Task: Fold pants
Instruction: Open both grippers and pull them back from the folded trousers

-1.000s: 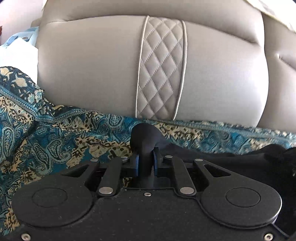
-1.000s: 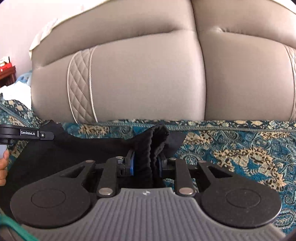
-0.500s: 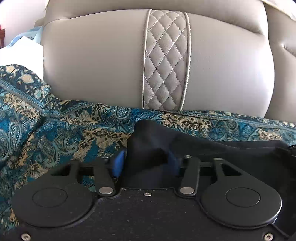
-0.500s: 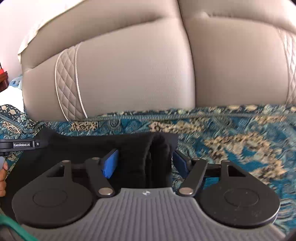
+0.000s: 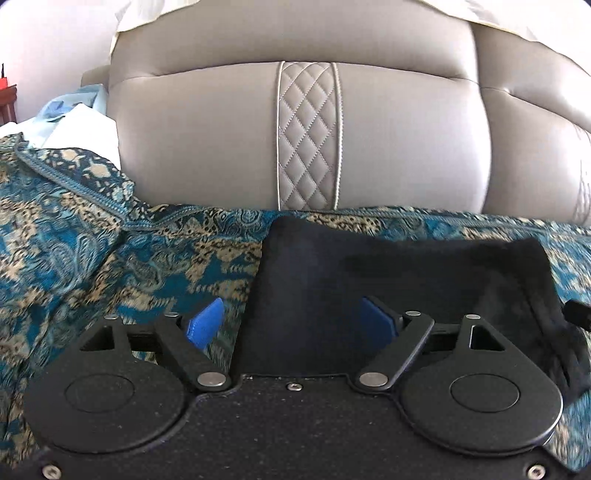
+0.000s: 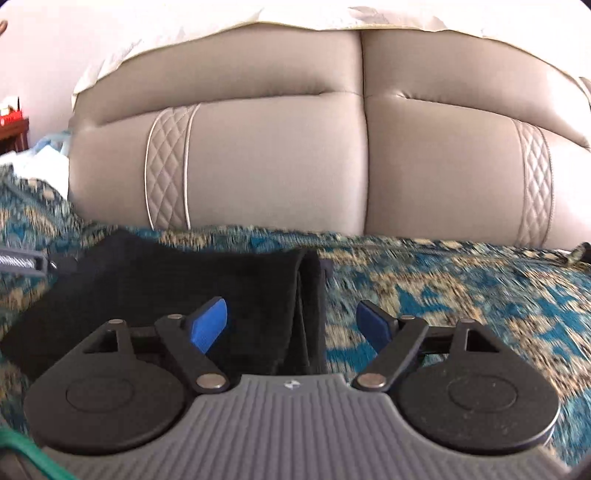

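Left gripper [image 5: 293, 325]: jaws had just been opening and stood wide, blue pads [image 5: 205, 325] clear of the cloth. Left edge of the black pants [image 5: 369, 280] lay between them, untouched by either pad; nothing was held.

Right gripper [image 6: 291, 325]: the same, jaws had just been opening and stood wide. The pants' [image 6: 184, 288] right folded edge, a stack of layers seen end-on, sat between the pads [image 6: 210, 326] but was not pinched. The left pad was over black cloth, the right pad over the patterned cover.

The pants lay flat as a folded dark rectangle on the teal-and-tan paisley cover [image 5: 110, 266] spread over the seat. Their far edge was near the cover's back edge, just short of the grey leather backrest [image 5: 207, 140], and did not touch it. The backrest's quilted diamond strip [image 5: 308, 136] stood directly behind the pants' left part. In the right wrist view the cover [image 6: 461, 295] continued bare to the right of the pants, motion-blurred.

At the cover's far left corner was a pile of white and light-blue fabric [image 5: 74, 125], beside the backrest's end. A pale cloth [image 6: 258, 14] was draped along the top of the backrest.

Part of the left gripper [image 6: 22, 260] showed at the left edge of the right wrist view, at the pants' left end.
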A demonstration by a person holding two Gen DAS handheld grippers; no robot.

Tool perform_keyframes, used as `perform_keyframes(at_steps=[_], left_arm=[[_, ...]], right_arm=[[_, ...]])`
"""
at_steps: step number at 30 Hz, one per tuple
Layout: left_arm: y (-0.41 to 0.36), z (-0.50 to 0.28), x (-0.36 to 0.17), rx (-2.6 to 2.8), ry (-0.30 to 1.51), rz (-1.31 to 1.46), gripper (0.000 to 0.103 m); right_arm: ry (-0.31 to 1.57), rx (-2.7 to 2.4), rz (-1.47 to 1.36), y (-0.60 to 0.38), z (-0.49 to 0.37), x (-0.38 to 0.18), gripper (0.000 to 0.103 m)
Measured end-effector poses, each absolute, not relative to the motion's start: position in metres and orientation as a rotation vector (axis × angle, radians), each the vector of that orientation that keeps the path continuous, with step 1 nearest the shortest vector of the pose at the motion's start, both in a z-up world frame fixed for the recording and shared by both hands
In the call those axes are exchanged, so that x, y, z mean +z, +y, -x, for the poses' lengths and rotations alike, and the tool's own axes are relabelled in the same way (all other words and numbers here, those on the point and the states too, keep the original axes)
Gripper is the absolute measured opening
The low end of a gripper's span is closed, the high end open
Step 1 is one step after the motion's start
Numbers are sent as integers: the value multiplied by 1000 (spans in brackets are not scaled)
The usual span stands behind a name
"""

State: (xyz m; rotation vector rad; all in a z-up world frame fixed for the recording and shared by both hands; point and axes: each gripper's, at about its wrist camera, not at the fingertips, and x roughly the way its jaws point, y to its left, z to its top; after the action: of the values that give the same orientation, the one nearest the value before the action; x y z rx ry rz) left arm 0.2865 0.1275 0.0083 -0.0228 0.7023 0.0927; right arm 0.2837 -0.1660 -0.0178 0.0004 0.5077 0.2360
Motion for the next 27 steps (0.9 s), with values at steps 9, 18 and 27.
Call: perform_keyframes(at_steps=[9, 18, 27], left_arm=[[122, -248, -14, 101, 749, -34, 87], [121, -240, -20, 105, 766, -2, 87], [114, -206, -10, 77, 739, 17, 90]], right_arm=[[560, 181, 6, -179, -266, -43, 91], [593, 159, -129, -190, -269, -56, 98], [431, 203, -37, -158, -216, -30, 98]])
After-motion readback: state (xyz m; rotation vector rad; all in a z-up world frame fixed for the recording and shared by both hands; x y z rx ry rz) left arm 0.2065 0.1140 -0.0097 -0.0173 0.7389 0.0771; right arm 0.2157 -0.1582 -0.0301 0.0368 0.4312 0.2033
